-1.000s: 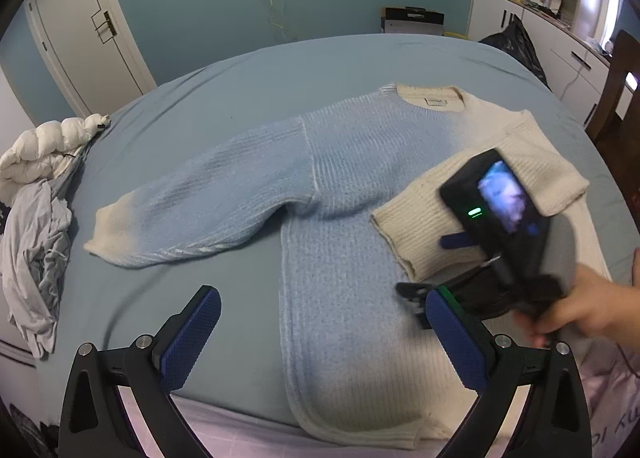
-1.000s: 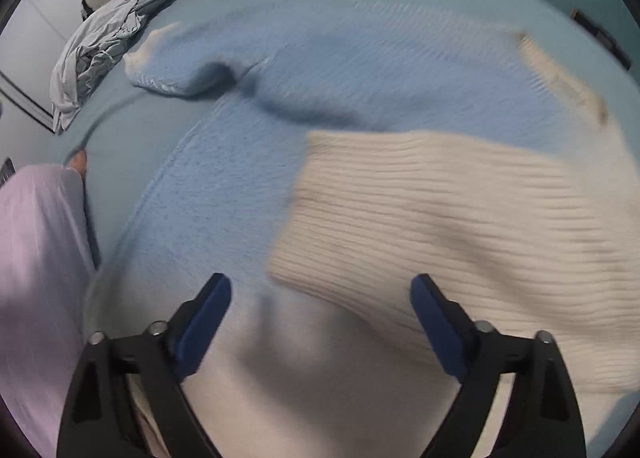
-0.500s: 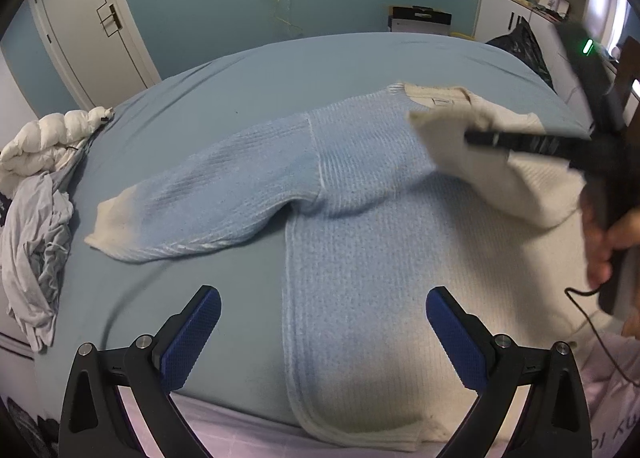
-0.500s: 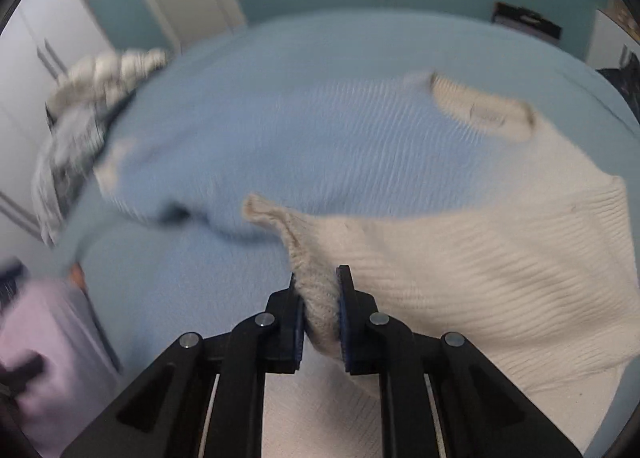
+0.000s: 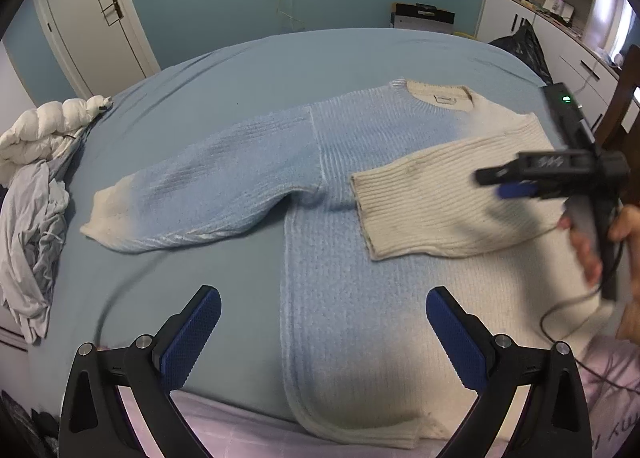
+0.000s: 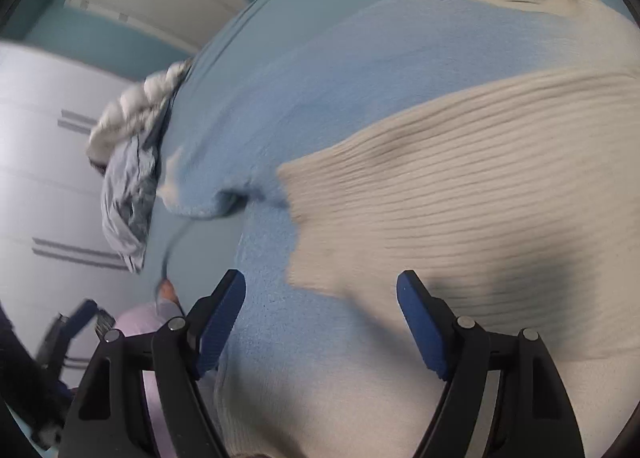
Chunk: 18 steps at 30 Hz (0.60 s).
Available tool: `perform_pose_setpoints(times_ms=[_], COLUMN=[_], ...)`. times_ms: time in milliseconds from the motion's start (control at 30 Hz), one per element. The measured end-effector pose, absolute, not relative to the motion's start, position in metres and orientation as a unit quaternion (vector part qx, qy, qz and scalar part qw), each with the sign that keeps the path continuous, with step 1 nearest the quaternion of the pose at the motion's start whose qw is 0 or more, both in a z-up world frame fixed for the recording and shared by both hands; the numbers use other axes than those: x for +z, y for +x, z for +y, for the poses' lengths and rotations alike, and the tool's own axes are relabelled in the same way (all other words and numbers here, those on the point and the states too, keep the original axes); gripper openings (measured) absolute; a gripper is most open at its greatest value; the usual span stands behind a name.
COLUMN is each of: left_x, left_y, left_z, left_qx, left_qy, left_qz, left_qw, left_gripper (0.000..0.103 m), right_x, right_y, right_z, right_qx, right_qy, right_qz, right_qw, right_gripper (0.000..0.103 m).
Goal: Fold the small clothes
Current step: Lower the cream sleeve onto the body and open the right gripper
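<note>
Blue bed [image 5: 248,70], sweater [image 5: 360,186] flat across it, cream sleeve [image 5: 440,202] folded inward. Right claw [image 6: 320,322] opening, nothing between; left claw [image 5: 320,338] wide, empty. Best smoothed flat before taking blue sleeve [image 5: 216,186], far left.

We are in a home bedroom: a bed [image 5: 248,70] under a blue sheet, a white door [image 5: 92,14], built-in cabinets [image 5: 520,22], and crumpled bedding [image 5: 36,162] at the side.
</note>
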<state>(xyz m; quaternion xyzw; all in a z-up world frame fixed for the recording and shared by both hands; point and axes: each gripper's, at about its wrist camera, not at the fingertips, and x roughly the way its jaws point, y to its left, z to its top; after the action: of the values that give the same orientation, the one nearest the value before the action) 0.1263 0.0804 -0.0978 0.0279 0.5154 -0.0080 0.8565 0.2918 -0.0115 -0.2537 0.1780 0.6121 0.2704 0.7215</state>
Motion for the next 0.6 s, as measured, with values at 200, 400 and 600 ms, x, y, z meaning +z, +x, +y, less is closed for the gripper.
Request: perform_pose_setpoints(times_ms=[200, 400, 600], left_x=[-0.098, -0.106, -0.106], left_y=[0.128, 0.129, 0.130], left_z=[0.080, 0.072, 0.062], left_qx=[-0.007, -0.006, -0.009], left_qy=[0.029, 0.043, 0.052], left_qz=[0.513, 0.522, 0.520], left_qw=[0.858, 0.852, 0.853], left_gripper=[0.103, 0.103, 0.103], right_x=[-0.236, -0.247, -0.259], right_y=[0.306, 0.269, 0.246], right_z=[-0.174, -0.328, -0.385], right_qx=[0.110, -0.027, -0.006], right_qy=[0.093, 0.095, 0.254], right_qz=[0.622, 0.650, 0.628], right_qw=[0.770, 0.753, 0.736], right_gripper=[0.079, 0.079, 0.079])
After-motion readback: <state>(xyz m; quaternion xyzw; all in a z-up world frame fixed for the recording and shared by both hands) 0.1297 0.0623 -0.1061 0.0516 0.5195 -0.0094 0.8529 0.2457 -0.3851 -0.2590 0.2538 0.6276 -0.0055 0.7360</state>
